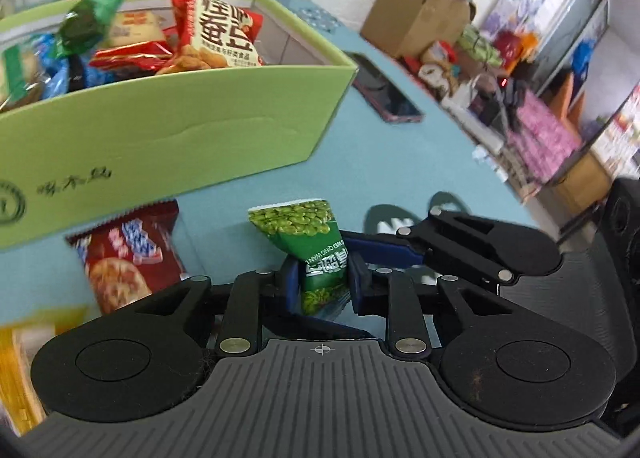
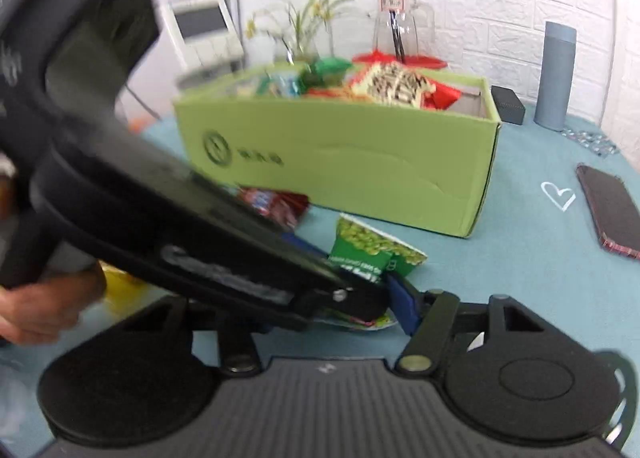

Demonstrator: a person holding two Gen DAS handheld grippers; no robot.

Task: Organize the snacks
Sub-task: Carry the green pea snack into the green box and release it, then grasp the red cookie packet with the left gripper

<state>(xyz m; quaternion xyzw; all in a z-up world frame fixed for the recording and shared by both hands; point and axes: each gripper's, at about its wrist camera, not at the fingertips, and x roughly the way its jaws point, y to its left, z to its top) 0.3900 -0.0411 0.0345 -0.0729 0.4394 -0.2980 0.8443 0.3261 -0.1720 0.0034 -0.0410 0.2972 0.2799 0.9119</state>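
Observation:
A green pea packet stands upright on the teal tablecloth, just in front of the light green box. My left gripper is shut on the packet's lower half, its blue pads pinching the waist. In the right wrist view the left gripper crosses in from the left over the packet. My right gripper sits low around the same spot. Its right pad rests beside the packet and its left finger is hidden. One right finger lies against the packet's right side.
The green box holds several snack packets. A red packet and a yellow packet lie on the cloth to the left. A phone lies to the right, a grey flask at the back. A person's hand holds the left gripper.

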